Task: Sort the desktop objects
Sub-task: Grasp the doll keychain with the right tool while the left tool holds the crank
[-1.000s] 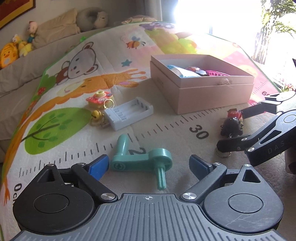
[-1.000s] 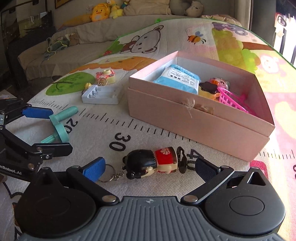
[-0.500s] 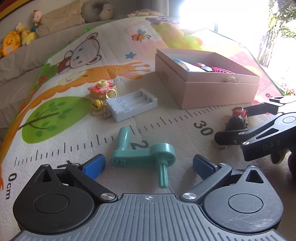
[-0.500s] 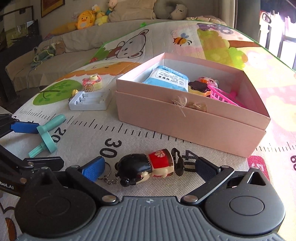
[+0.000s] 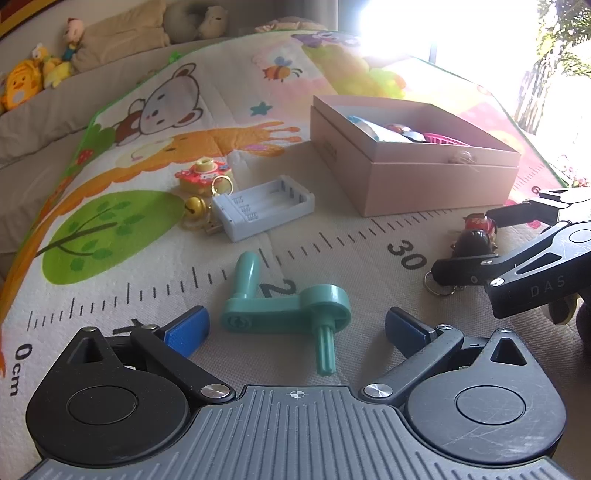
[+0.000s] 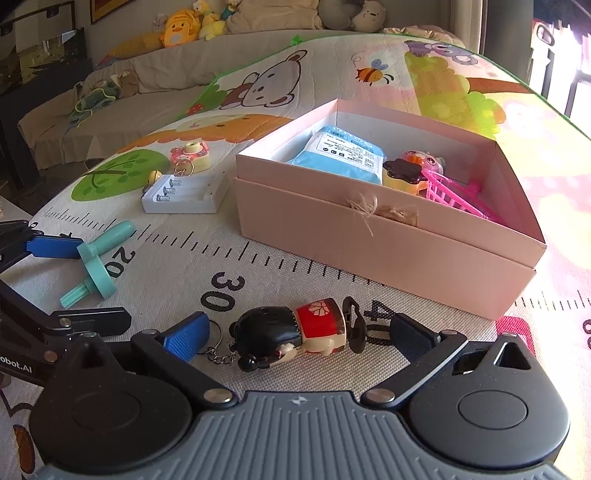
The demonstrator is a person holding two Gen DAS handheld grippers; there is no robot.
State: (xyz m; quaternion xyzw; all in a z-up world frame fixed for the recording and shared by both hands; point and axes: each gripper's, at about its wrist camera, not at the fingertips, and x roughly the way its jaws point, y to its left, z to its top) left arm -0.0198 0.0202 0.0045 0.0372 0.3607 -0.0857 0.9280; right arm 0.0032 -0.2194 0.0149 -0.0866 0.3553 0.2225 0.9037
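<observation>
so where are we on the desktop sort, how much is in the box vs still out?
Done: the pink box already holds a blue packet, a small toy and a pink basket.
In hand: nothing gripped. The left gripper is open around the teal crank; the right gripper is open around the doll keychain.
Left: both of those, the battery holder and the camera keychain.

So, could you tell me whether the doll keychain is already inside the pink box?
No, the doll keychain lies on the mat in front of the pink box, between the open right fingers.

Home living room, sofa (image 6: 147, 77) lined with plush toys (image 6: 184, 22), children's cartoon play mat (image 5: 166, 155) underfoot
</observation>
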